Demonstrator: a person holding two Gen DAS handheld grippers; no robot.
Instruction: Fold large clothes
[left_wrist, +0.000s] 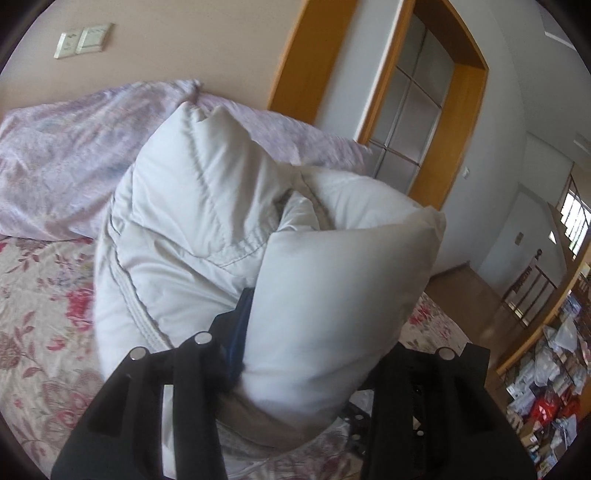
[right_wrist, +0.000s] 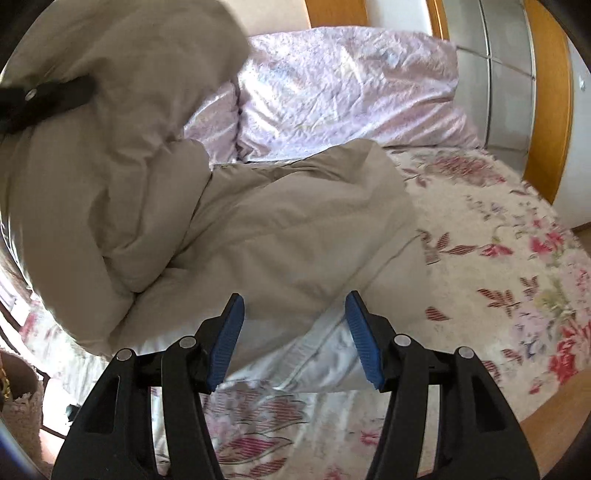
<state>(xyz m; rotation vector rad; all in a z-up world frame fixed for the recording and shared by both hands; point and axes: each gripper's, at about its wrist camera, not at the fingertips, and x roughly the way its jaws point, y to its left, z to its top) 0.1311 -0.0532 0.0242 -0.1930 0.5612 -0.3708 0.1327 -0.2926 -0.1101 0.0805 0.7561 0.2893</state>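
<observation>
A puffy white padded jacket (left_wrist: 207, 206) fills the left wrist view, bunched up and lifted above the floral bedspread (left_wrist: 40, 295). The left gripper (left_wrist: 295, 343) has a thick fold of the jacket between its fingers; only a strip of one blue pad (left_wrist: 240, 325) shows beside the cloth, and the other finger's tip is buried behind the fold, so the pinch is seen on one side only. Behind the jacket lies a crumpled pale lilac duvet (left_wrist: 66, 155), against a beige wall with a switch plate (left_wrist: 83, 40). Right of the jacket stands a wood-framed glazed door (left_wrist: 417, 122); the shelves at the far right edge are too blurred and distorted to read.

In the right wrist view the jacket (right_wrist: 258, 221) looks beige-grey in shade, its raised part cut off by the upper left rim, with its lower part trailing on the bedspread (right_wrist: 498, 258). A dark gripper part (right_wrist: 48, 99), blurred, presses into the raised part of the jacket. The right gripper (right_wrist: 293, 339) hangs with jaws spread wide over the jacket's white hem, both blue pads (right_wrist: 229, 339) clear of the cloth and gripping nothing. The duvet (right_wrist: 332, 92) lies beyond the jacket.
</observation>
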